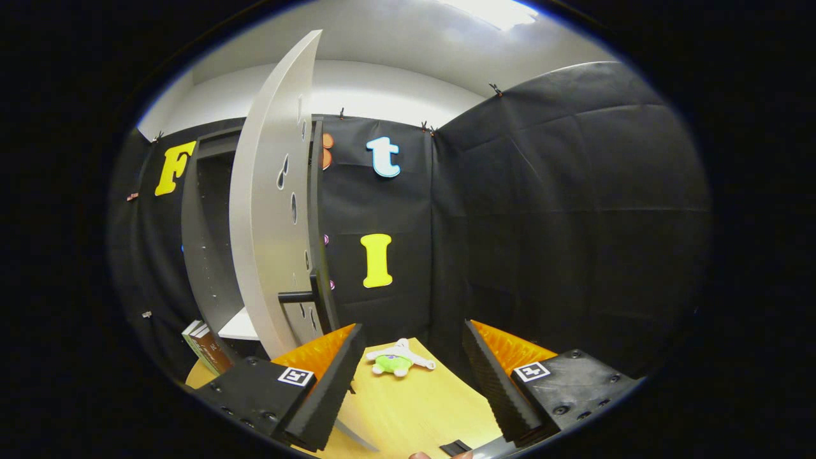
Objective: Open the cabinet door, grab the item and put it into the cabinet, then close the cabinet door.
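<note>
The cabinet (203, 255) stands to the left beyond my fingers, and its pale door (268, 210) hangs swung open, edge toward me, with a dark bar handle (299, 296) low on it. A small white and green plush toy (398, 361) lies on the wooden table (408, 408), a short way ahead of my fingers and between their lines. My gripper (411, 382) is open with nothing between its fingers. The left finger (331, 376) sits close to the door's lower edge.
A few books (207, 347) lean on the table at the foot of the cabinet, left of the door. A white shelf (241, 326) shows inside the cabinet. A small dark object (456, 447) and a fingertip (421, 455) lie at the table's near edge.
</note>
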The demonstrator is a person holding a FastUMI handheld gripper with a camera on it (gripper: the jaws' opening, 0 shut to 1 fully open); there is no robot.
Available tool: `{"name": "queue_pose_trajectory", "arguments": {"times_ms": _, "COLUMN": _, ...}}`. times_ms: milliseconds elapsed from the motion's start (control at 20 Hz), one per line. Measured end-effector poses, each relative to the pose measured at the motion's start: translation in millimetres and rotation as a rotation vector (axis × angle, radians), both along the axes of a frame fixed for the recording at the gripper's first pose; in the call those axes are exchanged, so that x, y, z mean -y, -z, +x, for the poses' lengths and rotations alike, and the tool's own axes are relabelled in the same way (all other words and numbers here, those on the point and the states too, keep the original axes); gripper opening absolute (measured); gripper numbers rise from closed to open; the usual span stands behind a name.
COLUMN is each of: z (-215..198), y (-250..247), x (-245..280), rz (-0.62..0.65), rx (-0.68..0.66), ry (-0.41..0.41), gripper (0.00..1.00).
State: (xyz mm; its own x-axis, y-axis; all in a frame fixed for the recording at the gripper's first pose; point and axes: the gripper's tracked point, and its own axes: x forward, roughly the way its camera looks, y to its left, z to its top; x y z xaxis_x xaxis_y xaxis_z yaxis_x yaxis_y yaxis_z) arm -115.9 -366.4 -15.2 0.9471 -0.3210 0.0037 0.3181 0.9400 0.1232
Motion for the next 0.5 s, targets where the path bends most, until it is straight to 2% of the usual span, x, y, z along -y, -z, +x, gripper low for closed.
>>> {"name": "queue_pose_trajectory", "arguments": {"times_ms": 500, "z": 0, "y": -2, "x": -19, "rz": 0.006, "rx": -0.016, "ry": 0.033, "gripper": 0.97}}
